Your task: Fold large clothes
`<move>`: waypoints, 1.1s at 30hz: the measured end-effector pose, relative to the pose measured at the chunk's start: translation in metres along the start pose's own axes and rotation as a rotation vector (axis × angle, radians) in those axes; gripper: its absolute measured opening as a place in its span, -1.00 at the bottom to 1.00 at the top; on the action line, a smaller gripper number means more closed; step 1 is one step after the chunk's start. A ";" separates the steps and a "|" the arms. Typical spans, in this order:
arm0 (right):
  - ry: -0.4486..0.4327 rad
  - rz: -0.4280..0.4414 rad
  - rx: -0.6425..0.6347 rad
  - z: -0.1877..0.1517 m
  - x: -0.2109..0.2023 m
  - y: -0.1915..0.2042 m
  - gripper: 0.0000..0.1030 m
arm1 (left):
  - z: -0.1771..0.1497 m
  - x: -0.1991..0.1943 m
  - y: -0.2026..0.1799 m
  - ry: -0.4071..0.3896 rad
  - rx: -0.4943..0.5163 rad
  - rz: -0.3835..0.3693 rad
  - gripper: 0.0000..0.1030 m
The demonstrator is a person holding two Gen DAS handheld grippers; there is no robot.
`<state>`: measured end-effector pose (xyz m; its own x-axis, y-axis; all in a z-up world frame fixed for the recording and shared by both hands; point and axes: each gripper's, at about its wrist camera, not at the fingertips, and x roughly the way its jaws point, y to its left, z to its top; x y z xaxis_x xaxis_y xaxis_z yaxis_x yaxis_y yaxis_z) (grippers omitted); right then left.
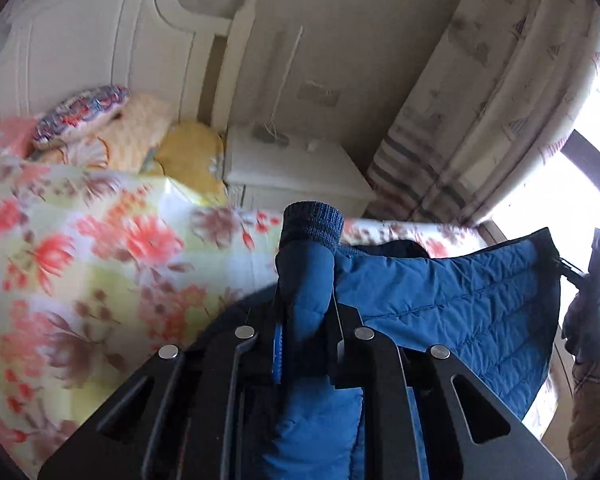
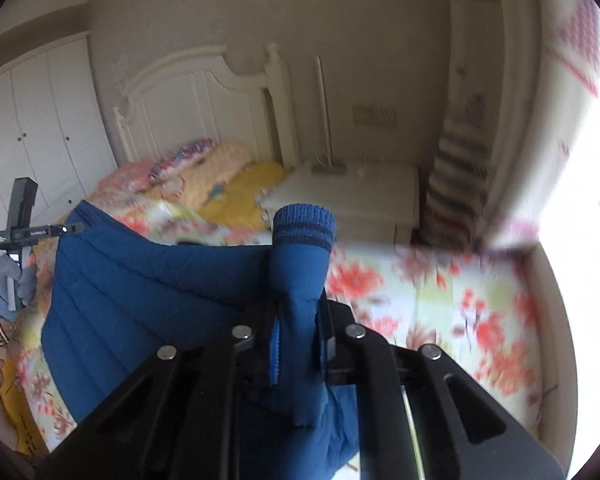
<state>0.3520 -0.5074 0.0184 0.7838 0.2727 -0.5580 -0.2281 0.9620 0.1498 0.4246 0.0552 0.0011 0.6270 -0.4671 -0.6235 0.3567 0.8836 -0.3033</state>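
The blue quilted jacket [image 1: 452, 292] hangs spread between the two grippers, above the bed with the floral cover [image 1: 80, 248]. In the left wrist view its upper edge runs from the centre to the right side of the frame, and its lower hem curves down toward the lower right. Under it the floral cover is free across the whole left half of the frame. In the right wrist view the cover is also free at the right, up to the bed's edge beside the bright window [image 2: 580, 160].

At the upper centre stands a white nightstand [image 1: 292, 168] between the headboard [image 1: 100, 48] and the curtain [image 1: 480, 120]; pillows [image 1: 140, 136] lie at the head of the bed.

The left gripper [image 1: 306, 320] is clenched on one sleeve, the knitted cuff [image 1: 312, 224] standing up beyond its fingers. The right gripper [image 2: 298, 328] grasps the other sleeve the same way, its cuff [image 2: 304, 226] upright. Both point forward and somewhat down. A gloved hand [image 1: 588, 332] shows at the right edge.
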 end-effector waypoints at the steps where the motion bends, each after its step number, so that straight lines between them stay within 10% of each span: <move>1: -0.009 -0.008 -0.001 0.010 0.002 0.001 -0.75 | 0.010 -0.003 0.002 -0.012 -0.007 0.019 -0.68; 8: 0.299 -0.158 0.132 -0.022 0.147 -0.028 -0.71 | 0.002 0.117 0.030 0.199 -0.026 0.233 -0.66; 11: 0.273 -0.175 0.192 -0.046 0.156 -0.035 -0.37 | -0.019 0.135 0.036 0.204 -0.030 0.255 -0.53; 13: 0.286 -0.205 0.231 -0.044 0.147 -0.042 0.37 | -0.015 0.124 0.038 0.182 -0.045 0.244 -0.52; 15: 0.268 -0.198 0.262 -0.035 0.130 -0.045 0.41 | -0.007 0.105 0.040 0.149 -0.058 0.247 -0.50; 18: 0.145 -0.192 0.240 -0.007 0.091 -0.031 0.45 | 0.013 0.059 0.016 -0.021 -0.019 0.351 0.23; 19: 0.105 -0.169 0.208 0.005 0.082 -0.017 0.46 | 0.018 0.044 0.001 -0.104 0.000 0.375 0.91; 21: 0.089 -0.129 0.155 0.018 0.083 0.011 0.46 | 0.025 0.032 -0.037 -0.217 0.051 0.371 0.91; 27: 0.210 -0.117 -0.126 0.025 0.155 0.121 0.43 | 0.029 0.116 -0.103 0.045 0.185 0.361 0.91; 33: 0.341 -0.167 -0.180 -0.010 0.222 0.133 0.42 | -0.009 0.193 -0.097 0.237 0.276 0.417 0.91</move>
<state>0.4904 -0.3192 -0.0937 0.5891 0.0652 -0.8055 -0.2353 0.9674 -0.0939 0.5046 -0.1202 -0.0966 0.5924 -0.0307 -0.8051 0.2996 0.9360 0.1847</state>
